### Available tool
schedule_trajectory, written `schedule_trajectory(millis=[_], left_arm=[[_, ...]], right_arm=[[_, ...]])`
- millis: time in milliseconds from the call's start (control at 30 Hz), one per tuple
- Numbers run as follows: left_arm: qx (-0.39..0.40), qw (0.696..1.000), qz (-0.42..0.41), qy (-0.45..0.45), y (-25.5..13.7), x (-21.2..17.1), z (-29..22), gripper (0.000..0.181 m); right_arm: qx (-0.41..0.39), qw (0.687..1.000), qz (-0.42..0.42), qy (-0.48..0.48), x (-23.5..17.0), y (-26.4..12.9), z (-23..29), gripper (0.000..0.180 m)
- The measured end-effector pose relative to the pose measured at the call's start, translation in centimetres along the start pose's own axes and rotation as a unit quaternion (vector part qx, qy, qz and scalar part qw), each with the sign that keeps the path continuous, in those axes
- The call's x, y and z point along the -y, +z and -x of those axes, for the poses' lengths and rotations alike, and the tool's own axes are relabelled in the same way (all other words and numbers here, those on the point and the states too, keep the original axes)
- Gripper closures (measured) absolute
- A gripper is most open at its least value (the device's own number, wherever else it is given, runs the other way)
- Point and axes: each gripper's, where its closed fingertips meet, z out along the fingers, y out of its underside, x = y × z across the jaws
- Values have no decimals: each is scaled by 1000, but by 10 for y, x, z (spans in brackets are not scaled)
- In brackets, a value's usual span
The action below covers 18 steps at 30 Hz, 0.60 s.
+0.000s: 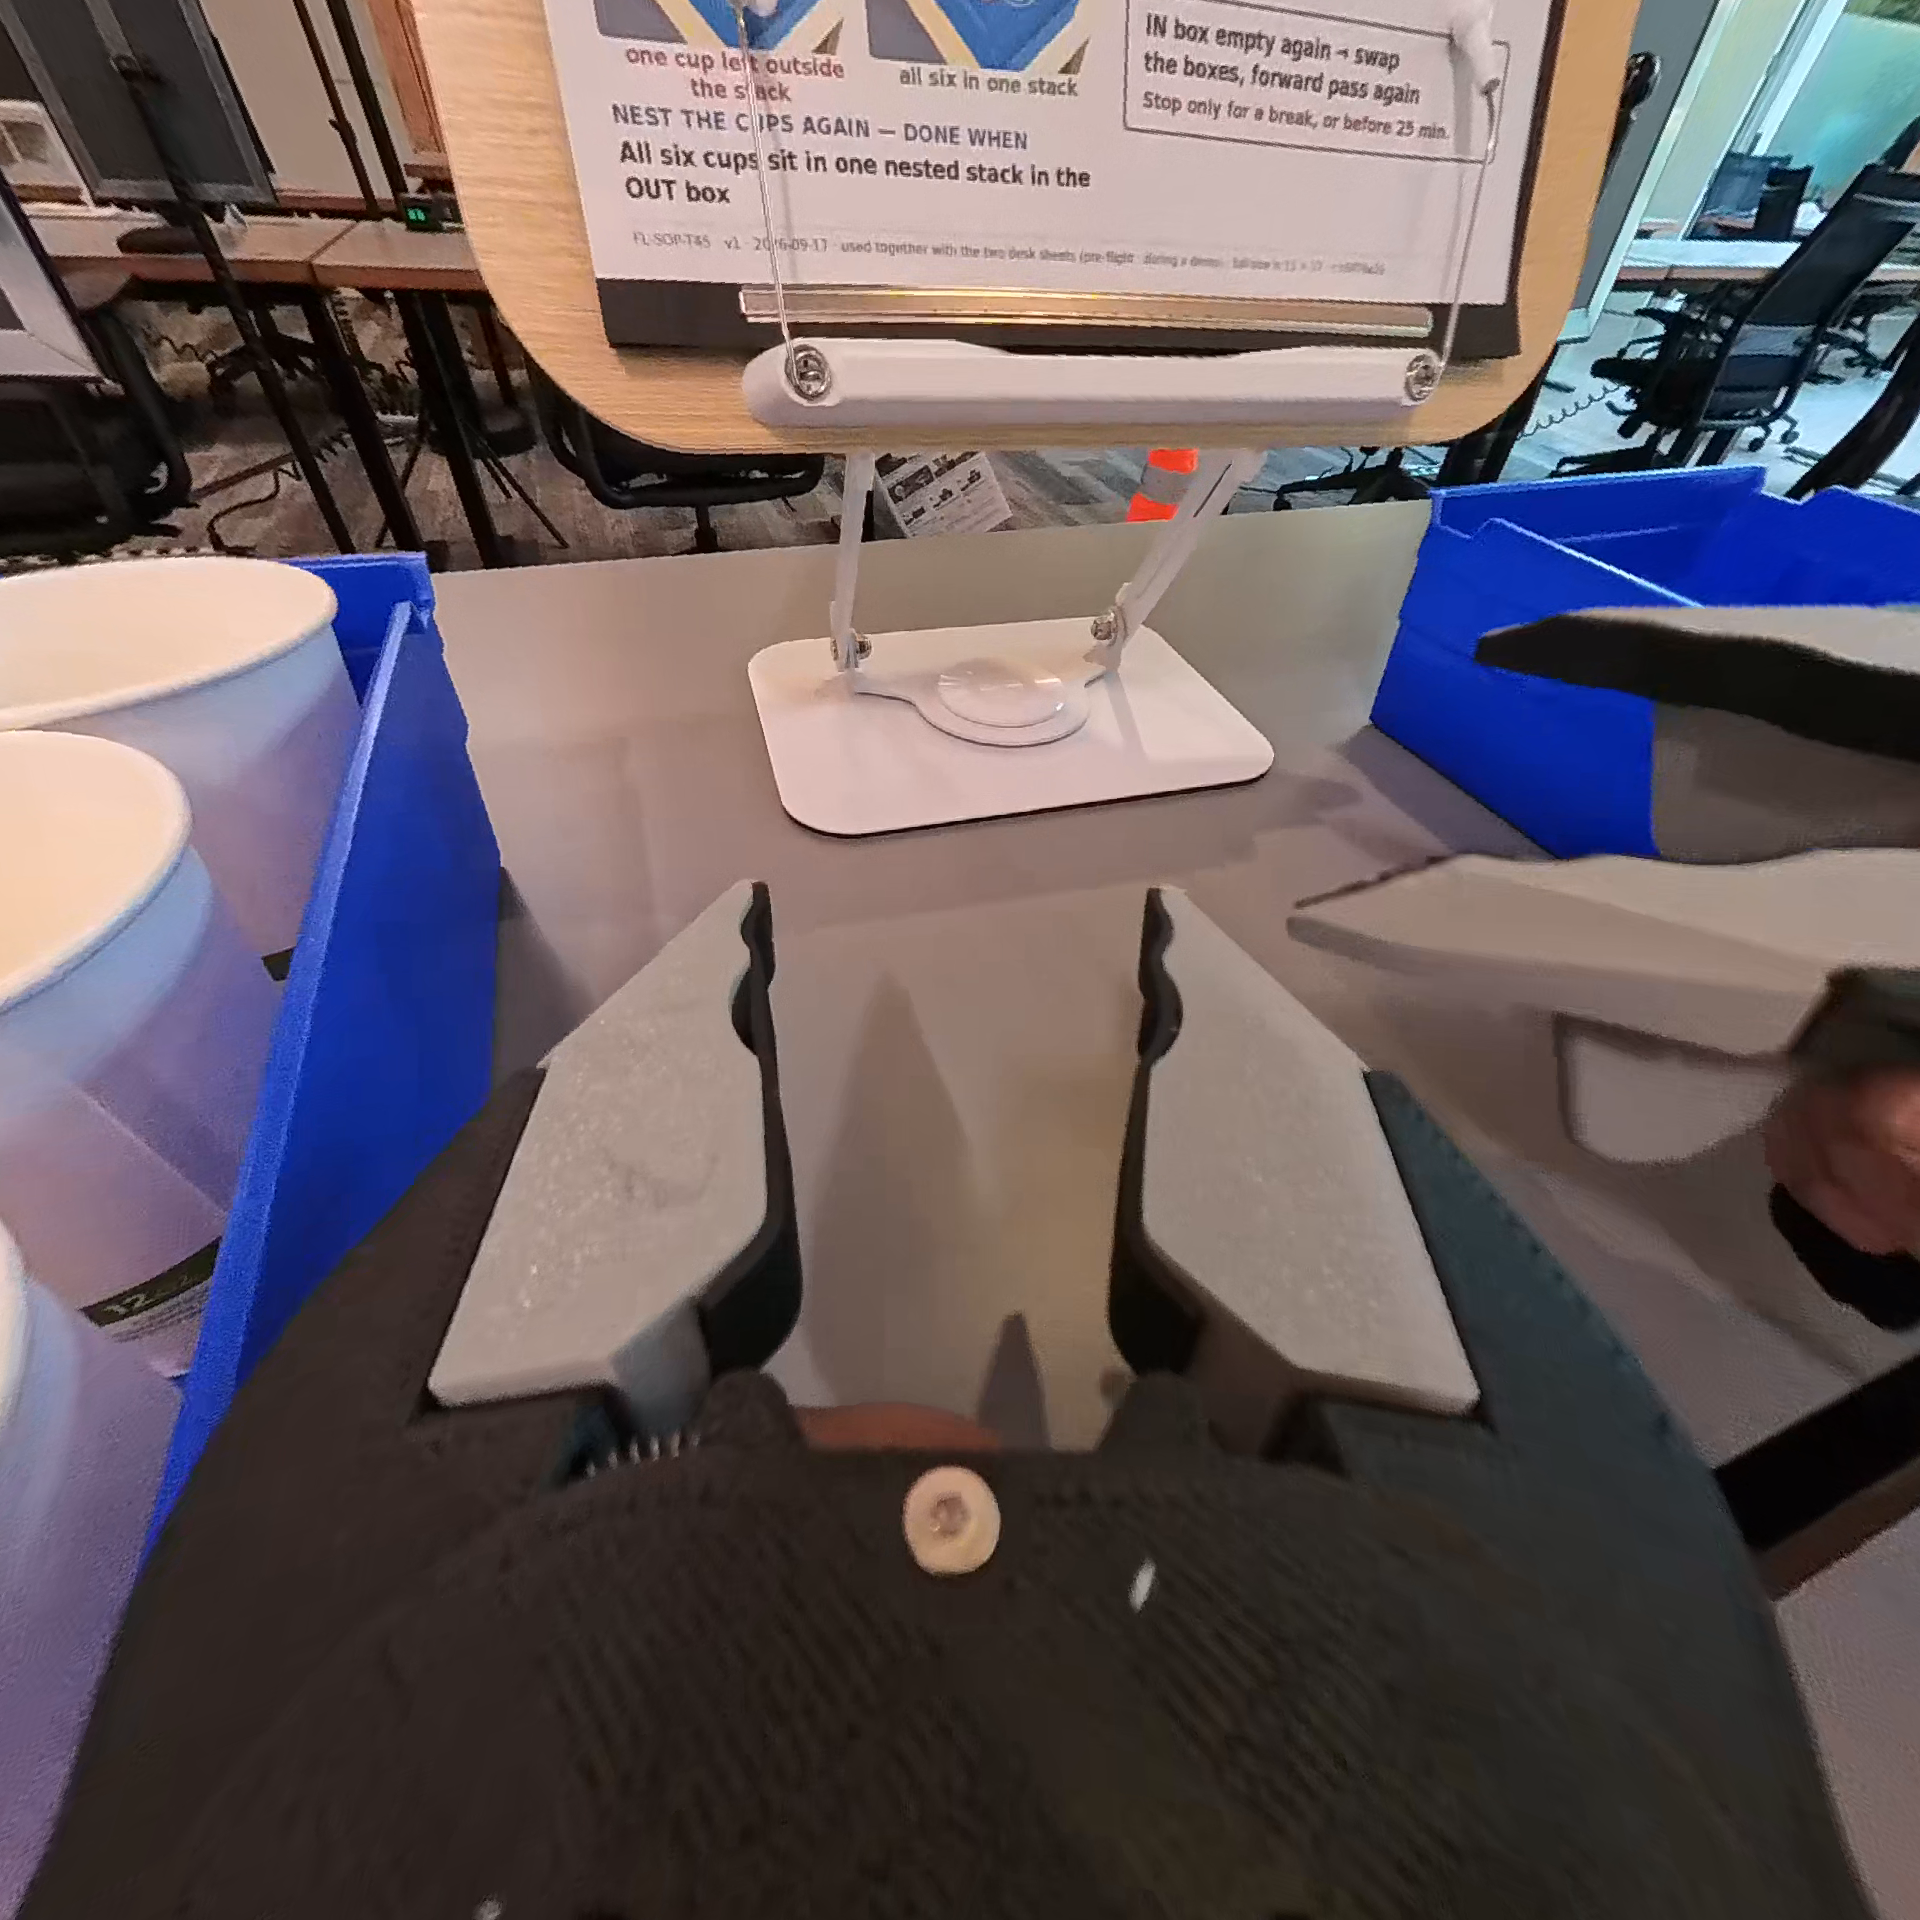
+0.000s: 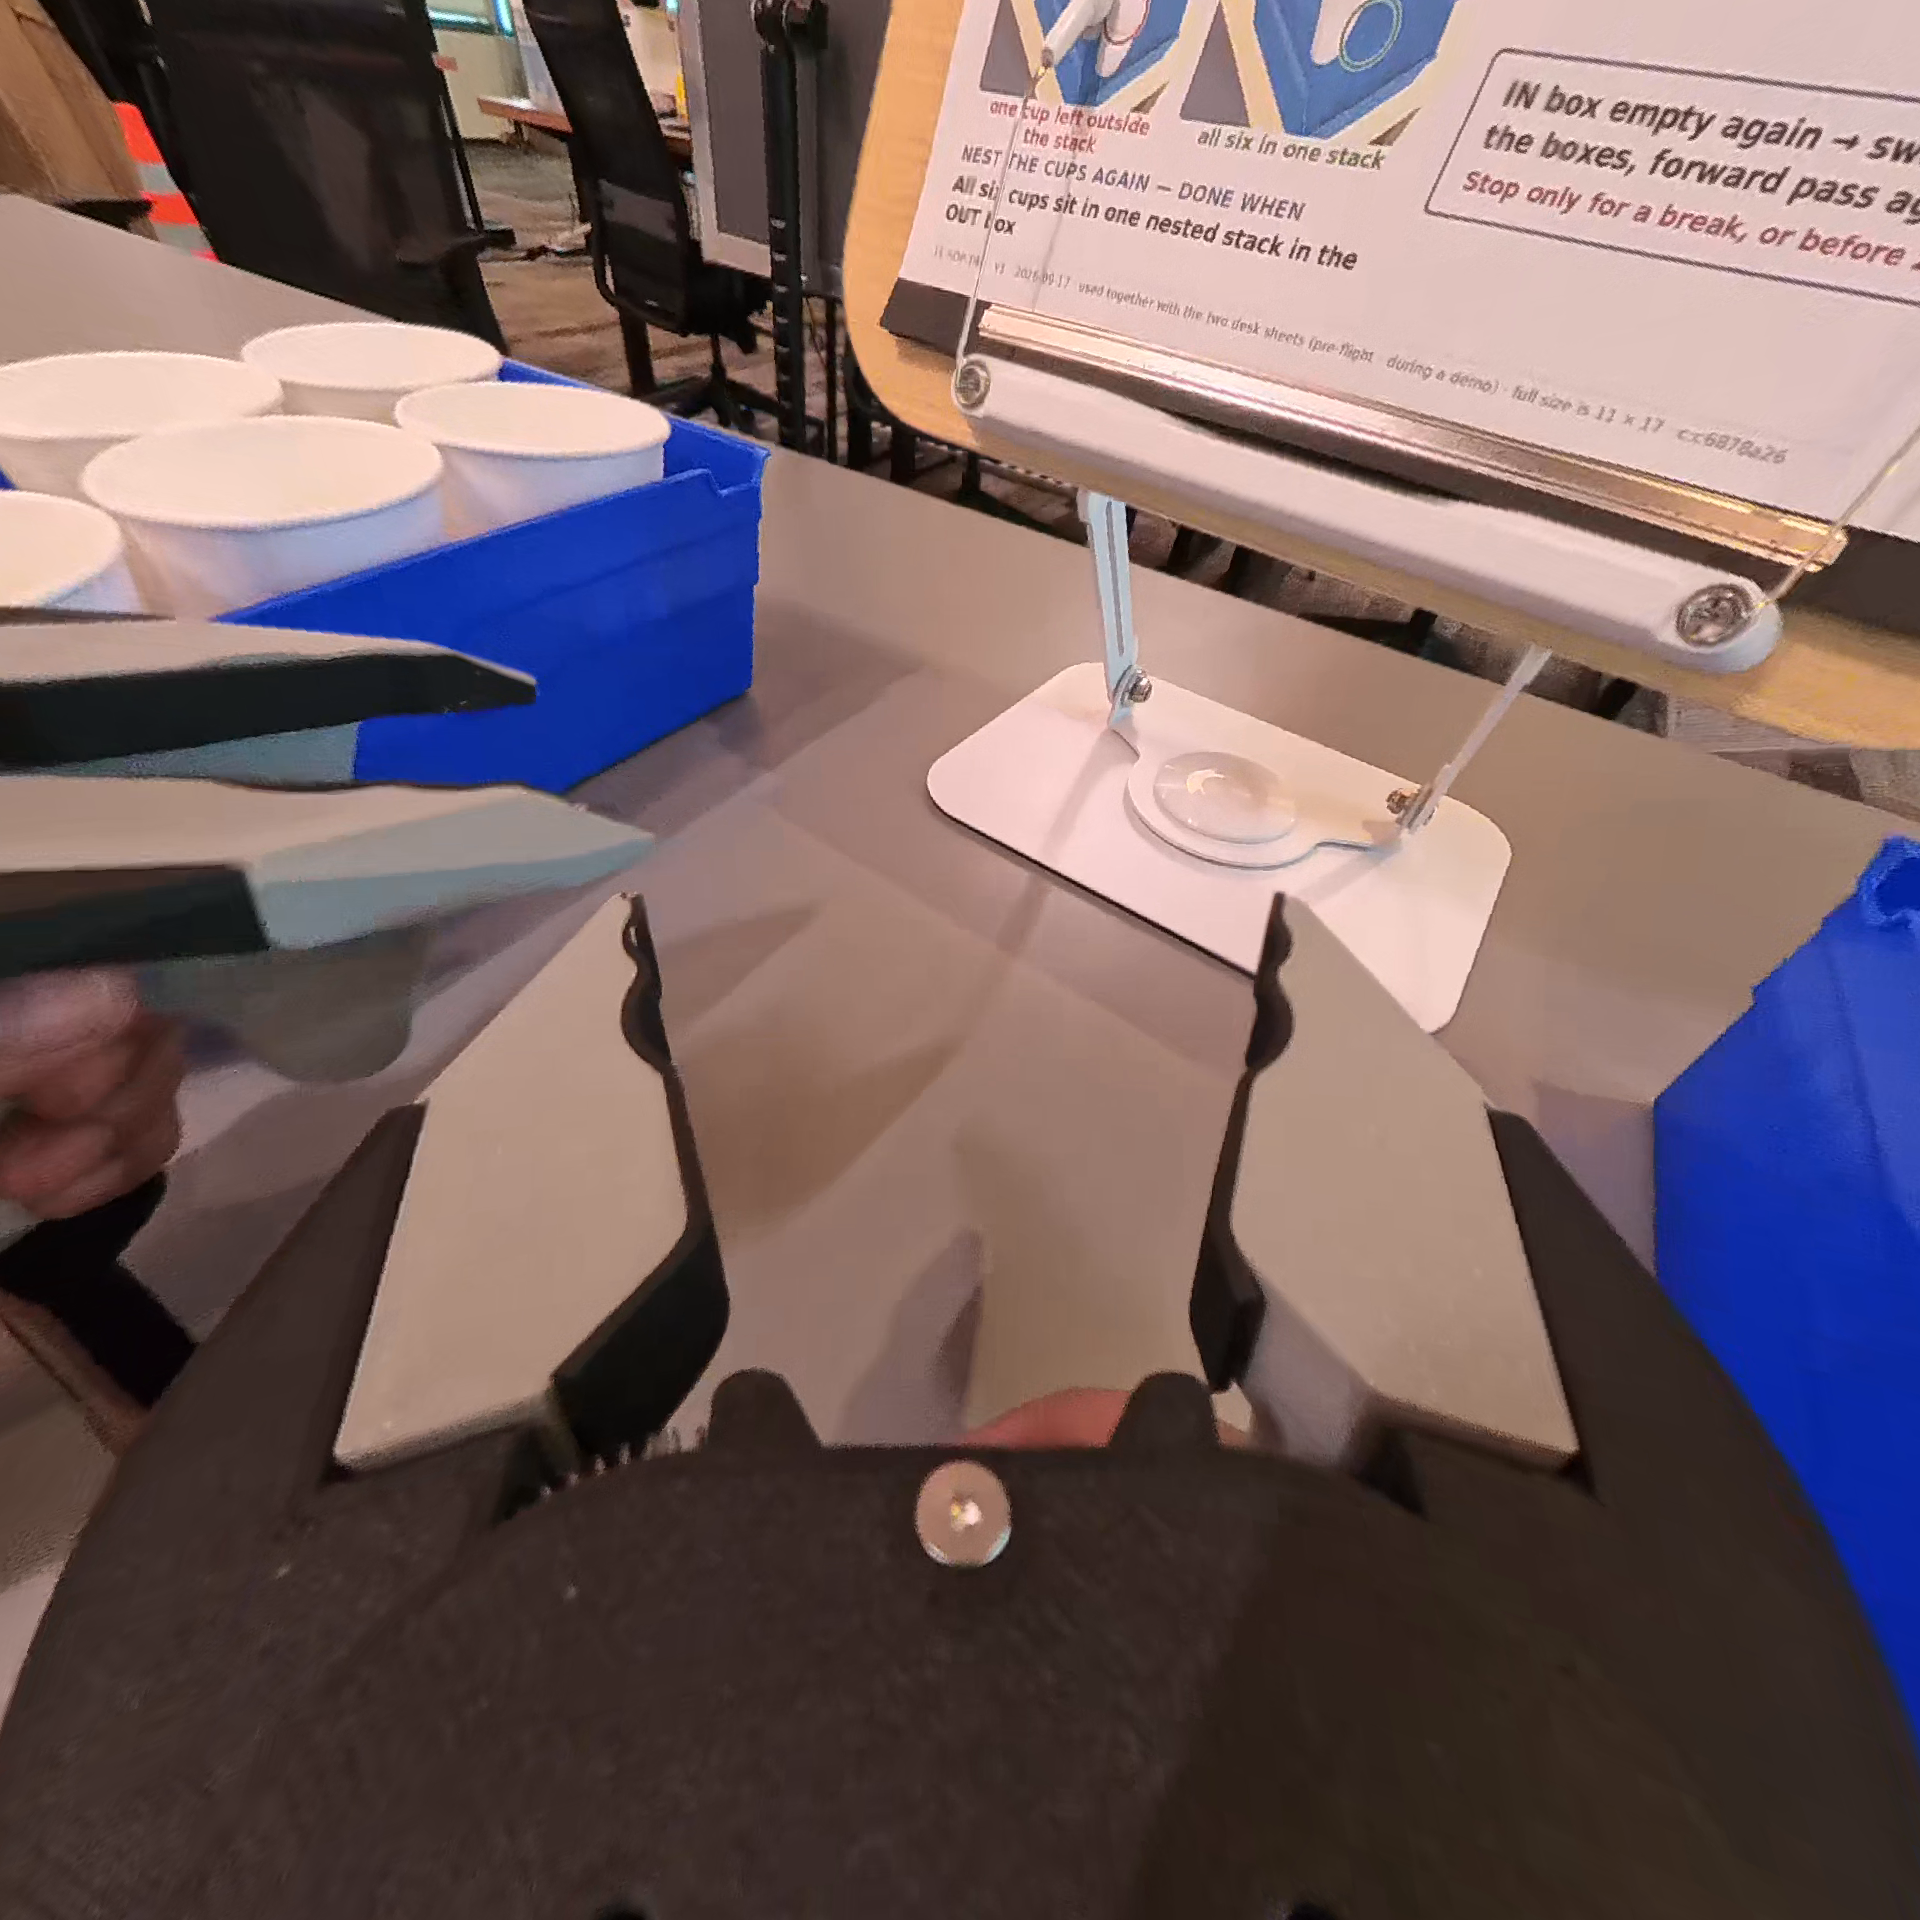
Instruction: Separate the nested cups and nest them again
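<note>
Hovering empty over the grey table (image 1: 623,727), the left gripper (image 1: 954,904) and right gripper (image 2: 951,914) both gape apart; five white cups (image 2: 260,488) stand singly in the left blue bin (image 2: 582,623), so separation looks done, with re-nesting left

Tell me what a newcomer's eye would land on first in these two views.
First, the cluster of white paper cups standing apart and upright in the blue bin at the left of the grey table. Next, the document stand with its printed sheet at the table's far middle. In front, the left hand-held gripper and right hand-held gripper both hover open and empty above the table.
</note>
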Motion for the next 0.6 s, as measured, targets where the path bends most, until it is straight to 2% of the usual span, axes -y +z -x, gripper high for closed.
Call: schedule_trajectory(millis=[167,367,600], left_arm=[[0,1000,20,20,6,-10,-4,111],[10,998,25,52,7,-13,-7,111],[38,997,-41,61,-9,16,-2,111]], right_arm=[[-14,1000,6,-18,-10,17,-12,68],[2,999,29,-28,-22,19,-4,68],[-20,999,-4,-35,-10,8,-13,69]])
